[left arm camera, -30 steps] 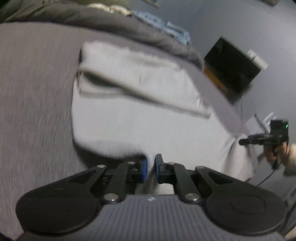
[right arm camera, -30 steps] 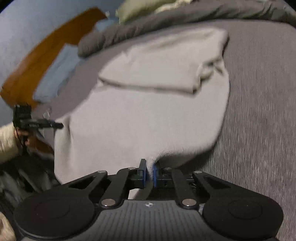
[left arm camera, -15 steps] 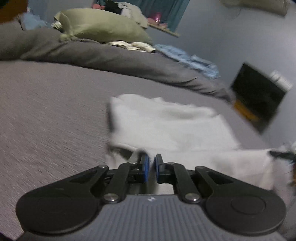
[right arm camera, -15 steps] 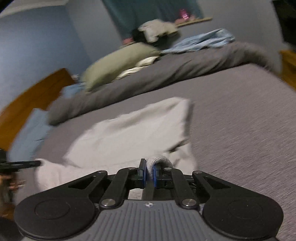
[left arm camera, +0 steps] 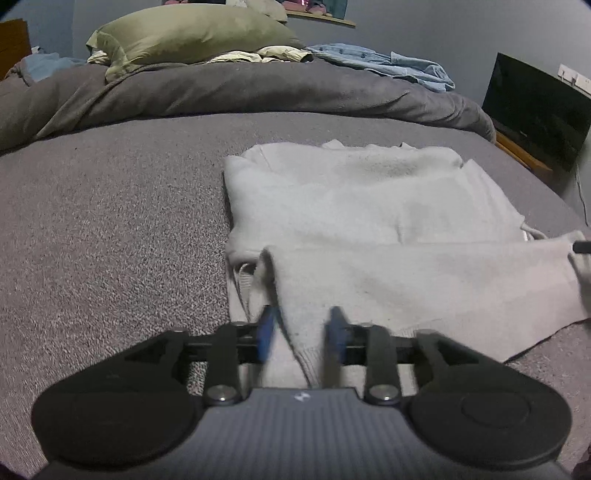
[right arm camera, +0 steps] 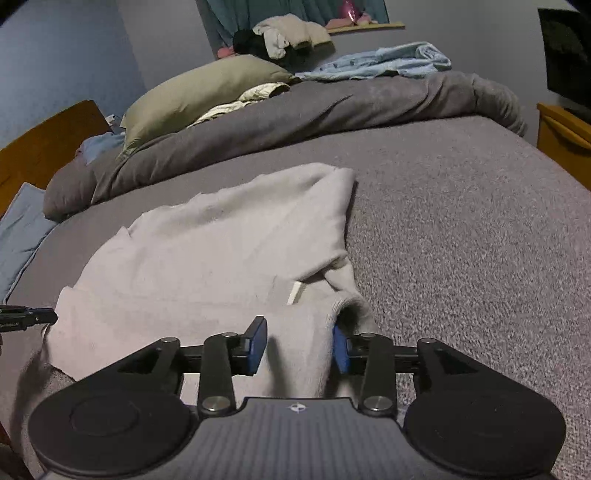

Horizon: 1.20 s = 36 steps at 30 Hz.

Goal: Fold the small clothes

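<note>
Sweater (left arm camera: 369, 206) between both parted claws (left arm camera: 301, 338) (right arm camera: 299, 345)

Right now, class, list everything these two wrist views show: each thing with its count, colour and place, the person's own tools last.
Garment: one, pale grey, partly folded on the bed, near edge doubled over.
Bed cover: one, grey, beneath the garment.
Duvet: one, dark grey, bunched behind.
Pillow: one, olive, on the duvet.
Denim clothing: one heap, light blue, far right on the duvet.
Screen: one, black, right wall.
Left gripper: open, garment edge between its fingers.
Right gripper: open, likewise.
</note>
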Motion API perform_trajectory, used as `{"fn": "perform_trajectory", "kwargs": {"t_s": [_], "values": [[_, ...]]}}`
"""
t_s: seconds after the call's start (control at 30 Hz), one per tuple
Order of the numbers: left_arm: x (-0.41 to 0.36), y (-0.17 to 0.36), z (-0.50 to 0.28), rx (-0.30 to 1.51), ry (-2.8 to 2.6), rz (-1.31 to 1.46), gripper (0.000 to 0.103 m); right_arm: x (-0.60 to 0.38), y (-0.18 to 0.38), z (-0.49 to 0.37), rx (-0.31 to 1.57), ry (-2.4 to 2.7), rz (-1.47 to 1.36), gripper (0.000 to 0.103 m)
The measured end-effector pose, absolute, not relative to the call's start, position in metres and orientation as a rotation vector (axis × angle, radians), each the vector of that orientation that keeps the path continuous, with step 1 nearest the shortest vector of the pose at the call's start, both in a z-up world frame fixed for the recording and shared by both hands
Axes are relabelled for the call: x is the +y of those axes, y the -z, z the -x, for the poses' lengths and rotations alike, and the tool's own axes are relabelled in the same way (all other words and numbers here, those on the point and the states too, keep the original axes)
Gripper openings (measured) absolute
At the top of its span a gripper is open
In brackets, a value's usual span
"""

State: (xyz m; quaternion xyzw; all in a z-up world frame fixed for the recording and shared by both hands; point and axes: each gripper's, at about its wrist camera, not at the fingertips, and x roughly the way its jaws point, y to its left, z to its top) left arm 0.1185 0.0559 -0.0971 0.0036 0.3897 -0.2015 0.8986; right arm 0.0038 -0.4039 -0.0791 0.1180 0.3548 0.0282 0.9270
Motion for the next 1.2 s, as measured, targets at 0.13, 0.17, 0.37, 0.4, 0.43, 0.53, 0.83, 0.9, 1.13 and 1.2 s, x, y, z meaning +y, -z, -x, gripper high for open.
{"fn": "perform_trajectory", "kwargs": {"t_s": [0.13,0.17,0.37,0.4,0.43,0.53,0.83,0.9,1.13,1.2], "values": [[0.057,0.098,-0.110,0.816,0.411,0.008,0.045,-0.403,0.077,0.005,0.781,-0.093,-0.245,0.051],[0.057,0.099,-0.109,0.825,0.413,0.013,0.045,-0.402,0.078,0.008,0.801,-0.106,-0.242,0.052],[0.053,0.106,-0.095,0.869,0.462,0.022,0.045,-0.396,0.078,0.027,0.862,-0.179,-0.193,0.051],[0.051,0.108,-0.093,0.874,0.469,0.024,0.045,-0.395,0.077,0.030,0.867,-0.181,-0.188,0.050],[0.049,0.109,-0.092,0.878,0.476,0.026,0.045,-0.394,0.077,0.032,0.871,-0.189,-0.184,0.050],[0.043,0.115,-0.088,0.905,0.466,0.010,0.045,-0.394,0.074,0.039,0.876,-0.208,-0.198,0.048],[0.042,0.118,-0.088,0.914,0.497,0.083,0.000,-0.394,0.082,0.042,0.897,-0.207,-0.215,0.027],[0.046,0.112,-0.088,0.894,0.531,0.144,0.000,-0.394,0.077,0.042,0.868,-0.201,-0.204,0.009],[0.060,0.093,-0.095,0.812,0.539,0.386,0.000,-0.402,0.050,0.035,0.723,-0.214,-0.333,0.006],[0.066,0.085,-0.101,0.774,0.530,0.475,0.000,-0.404,0.038,0.023,0.668,-0.213,-0.371,0.006]]}}
